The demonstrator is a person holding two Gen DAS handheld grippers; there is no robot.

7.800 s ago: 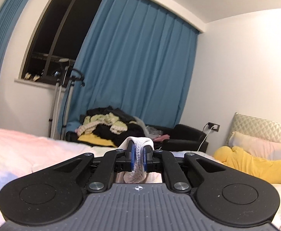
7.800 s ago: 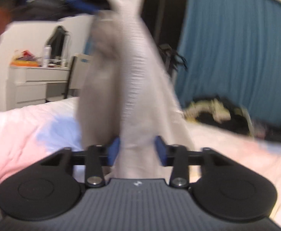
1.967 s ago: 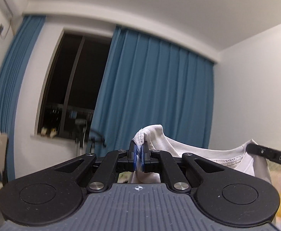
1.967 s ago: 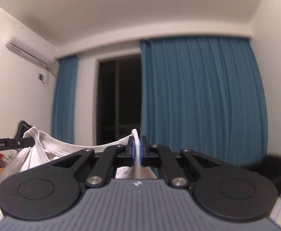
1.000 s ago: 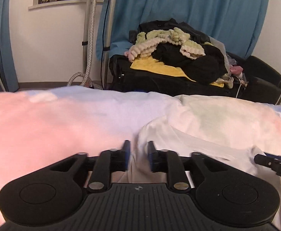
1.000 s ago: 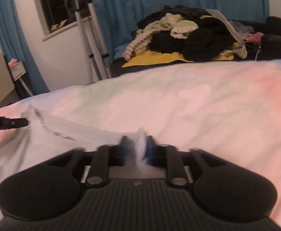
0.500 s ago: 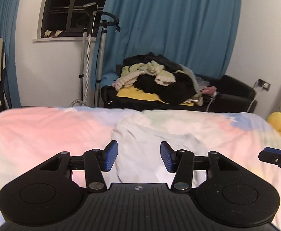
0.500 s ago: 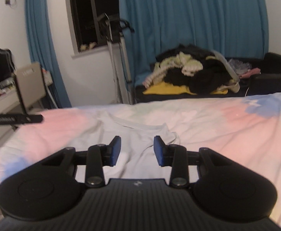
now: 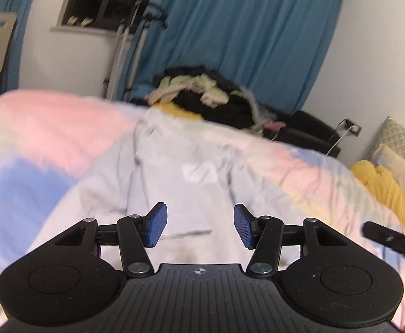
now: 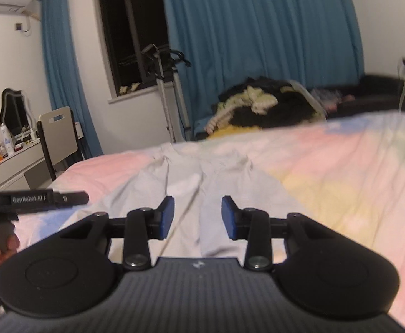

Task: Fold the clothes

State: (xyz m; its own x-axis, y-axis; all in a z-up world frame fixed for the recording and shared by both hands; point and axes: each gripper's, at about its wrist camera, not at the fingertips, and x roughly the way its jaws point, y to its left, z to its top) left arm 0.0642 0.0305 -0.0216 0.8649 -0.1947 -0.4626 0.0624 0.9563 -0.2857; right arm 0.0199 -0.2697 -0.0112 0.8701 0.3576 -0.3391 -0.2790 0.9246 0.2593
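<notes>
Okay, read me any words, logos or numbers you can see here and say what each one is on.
"GenRobot.AI": white print on the left tool, seen from the right wrist; the last letters are blurred.
White mark on the shirt: too blurred to read.
Nothing else is readable.

The white shirt (image 9: 185,172) is soft, creased matt cloth, lying on a pastel bed cover (image 9: 44,127) of smooth fabric. Each gripper (image 9: 199,223) (image 10: 197,216) is matt black plastic with ribbed blue pads (image 9: 156,223) and shiny metal screws.
</notes>
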